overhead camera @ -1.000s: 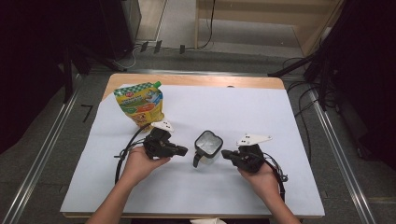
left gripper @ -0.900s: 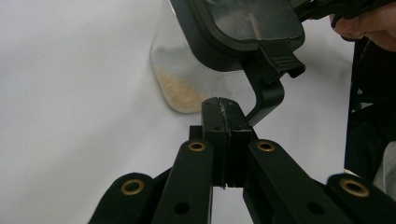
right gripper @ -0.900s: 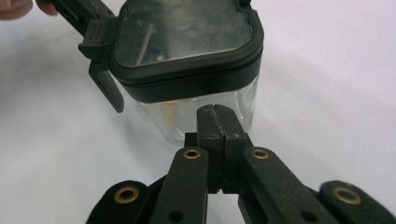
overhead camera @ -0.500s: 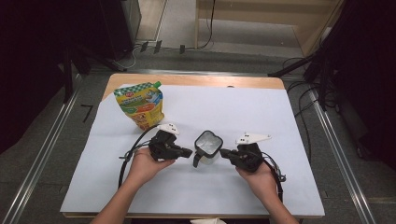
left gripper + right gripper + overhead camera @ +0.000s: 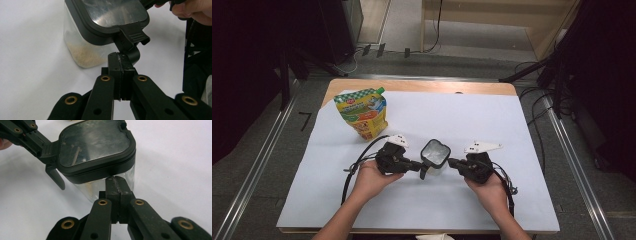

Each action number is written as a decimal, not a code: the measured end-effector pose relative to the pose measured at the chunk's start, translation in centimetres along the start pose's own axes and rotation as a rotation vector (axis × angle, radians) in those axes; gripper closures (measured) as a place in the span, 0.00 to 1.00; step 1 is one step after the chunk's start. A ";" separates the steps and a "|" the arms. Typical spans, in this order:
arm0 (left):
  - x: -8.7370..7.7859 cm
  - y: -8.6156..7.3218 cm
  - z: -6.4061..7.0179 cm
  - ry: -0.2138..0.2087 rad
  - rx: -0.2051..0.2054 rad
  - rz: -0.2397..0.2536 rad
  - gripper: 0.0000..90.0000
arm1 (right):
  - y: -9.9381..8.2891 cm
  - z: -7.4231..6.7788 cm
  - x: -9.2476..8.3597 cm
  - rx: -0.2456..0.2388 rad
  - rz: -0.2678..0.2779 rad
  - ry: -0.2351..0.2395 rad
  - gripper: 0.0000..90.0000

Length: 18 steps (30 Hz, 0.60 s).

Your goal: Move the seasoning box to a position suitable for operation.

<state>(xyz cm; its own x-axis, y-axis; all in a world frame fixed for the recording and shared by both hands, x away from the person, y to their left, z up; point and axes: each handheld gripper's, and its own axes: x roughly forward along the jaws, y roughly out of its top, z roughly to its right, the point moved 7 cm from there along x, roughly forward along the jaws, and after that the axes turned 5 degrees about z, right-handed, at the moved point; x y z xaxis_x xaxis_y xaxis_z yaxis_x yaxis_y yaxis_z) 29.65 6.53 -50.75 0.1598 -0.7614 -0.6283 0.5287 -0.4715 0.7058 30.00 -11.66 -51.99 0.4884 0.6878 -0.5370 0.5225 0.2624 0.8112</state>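
- Step in hand, as I judge it: opening the clear container [image 5: 435, 155], with my two grippers set against it from either side.
- The container sits on the white sheet [image 5: 512, 150] near the middle of the table's near half; from it, the yellow refill pouch [image 5: 362, 112] stands toward ten o'clock, well apart.
- It has a black lid [image 5: 110, 17] with a shiny window, and a little pale, grainy stuff [image 5: 85, 53] lies at the bottom.
- My left gripper [image 5: 412, 164] comes in from nine o'clock of the container. Its jaws are pressed together with nothing between them, and the tips rest against the lid's black latch tab [image 5: 131, 41].
- My right gripper [image 5: 455, 162] comes in from three o'clock, jaws likewise pressed together and empty. In the right gripper view the tips [image 5: 117, 185] sit just under the lid's rim, against the clear wall.
- Next move, I think: the left tips must pry or lift the latch tab while the right tips brace the body so it does not slide on the sheet.
- Risk: the container is light and nearly empty, so an uneven push could tip it.
- Pose: both forearms enter from six o'clock, hands wrapped around the gripper bodies, held low and about level, pointing at each other across the container.
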 end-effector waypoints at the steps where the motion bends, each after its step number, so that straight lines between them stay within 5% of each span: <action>1: 0.0 0.0 0.0 0.000 0.000 0.000 1.00 | 0.0 0.0 0.0 0.000 0.000 0.000 1.00; 18: 0.9 0.5 1.3 0.021 0.010 0.021 1.00 | 0.6 1.0 0.7 0.016 0.019 -0.059 1.00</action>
<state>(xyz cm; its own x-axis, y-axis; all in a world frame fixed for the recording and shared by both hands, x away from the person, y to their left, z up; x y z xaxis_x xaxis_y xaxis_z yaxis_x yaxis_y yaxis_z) 29.02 5.03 -50.57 0.1882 -0.7618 -0.6199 0.5170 -0.4598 0.7220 31.40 -11.69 -52.11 0.5385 0.6512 -0.5347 0.5236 0.2385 0.8179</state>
